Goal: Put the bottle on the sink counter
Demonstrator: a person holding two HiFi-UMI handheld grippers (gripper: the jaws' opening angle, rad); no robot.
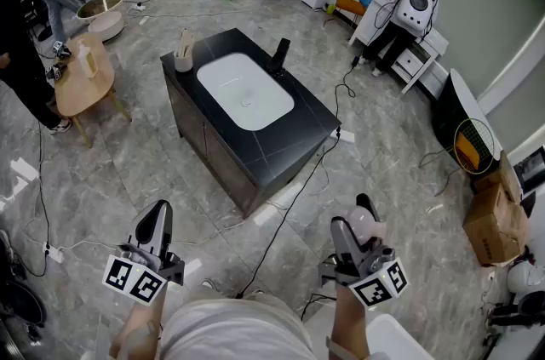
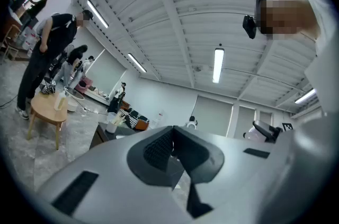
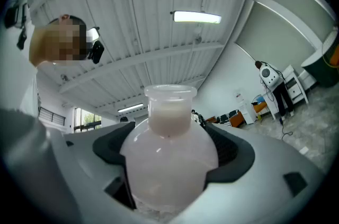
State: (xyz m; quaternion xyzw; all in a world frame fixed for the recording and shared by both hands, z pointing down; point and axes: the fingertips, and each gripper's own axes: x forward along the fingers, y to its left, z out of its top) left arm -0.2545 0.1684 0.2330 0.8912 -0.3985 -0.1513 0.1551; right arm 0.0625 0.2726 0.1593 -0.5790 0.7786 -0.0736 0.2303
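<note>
My right gripper [image 1: 358, 229] is shut on a pale pink, milky bottle [image 1: 366, 222], held upright low in the head view. In the right gripper view the bottle [image 3: 169, 149] fills the gap, and both dark pads [image 3: 230, 151] press its round body. My left gripper [image 1: 158, 214] is at the lower left, shut with nothing in it; its dark pads [image 2: 159, 151] meet. The black sink counter [image 1: 289, 141], with a white basin [image 1: 247, 90] and a black faucet [image 1: 279, 56], stands well ahead of both grippers across the marble floor.
A white cup [image 1: 183, 56] with sticks stands on the counter's far left corner. A round wooden table [image 1: 81, 77] and several people are at the left. Cables [image 1: 298, 197] run over the floor. A cardboard box [image 1: 494, 222] sits at the right.
</note>
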